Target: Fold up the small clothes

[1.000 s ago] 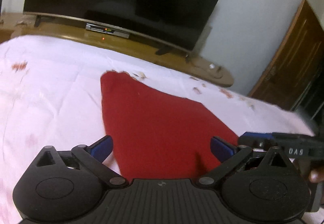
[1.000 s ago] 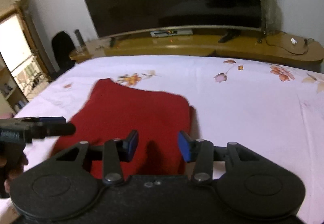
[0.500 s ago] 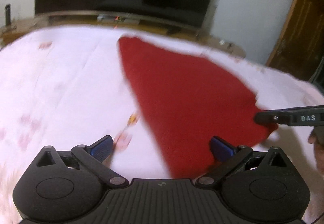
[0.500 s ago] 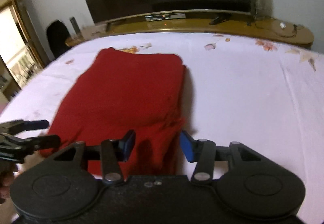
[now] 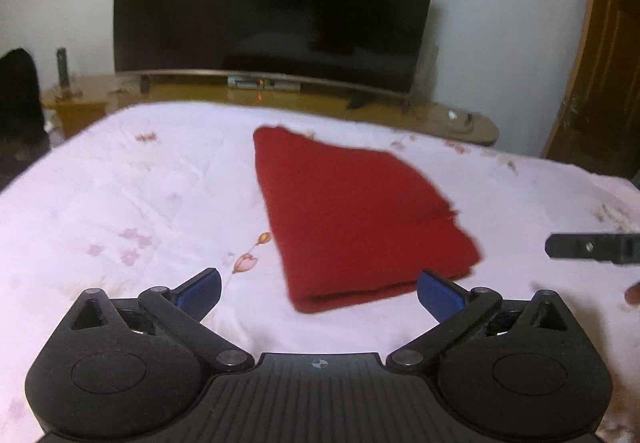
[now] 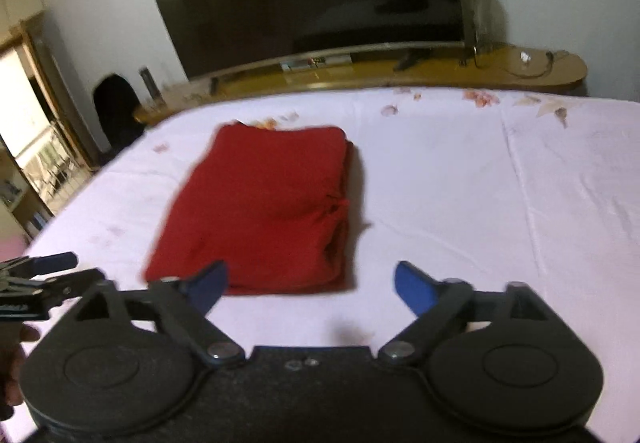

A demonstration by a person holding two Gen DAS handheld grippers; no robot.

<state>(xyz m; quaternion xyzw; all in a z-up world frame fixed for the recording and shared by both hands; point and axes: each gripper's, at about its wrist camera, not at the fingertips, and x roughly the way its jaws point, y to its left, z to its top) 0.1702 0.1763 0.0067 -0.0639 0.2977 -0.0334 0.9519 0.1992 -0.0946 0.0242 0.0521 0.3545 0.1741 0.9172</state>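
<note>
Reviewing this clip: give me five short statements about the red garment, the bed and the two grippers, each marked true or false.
1. The red garment lies folded on the bed sheet. True.
2. The left gripper is clamped on the garment. False: its jaws stand wide apart with nothing between them.
3. The right gripper holds a corner of the garment. False: its jaws are opening and nothing is between them.
4. The television behind the bed is switched on and showing a picture. False: the screen is dark.
5. The sheet is pale with a flower print. True.
</note>
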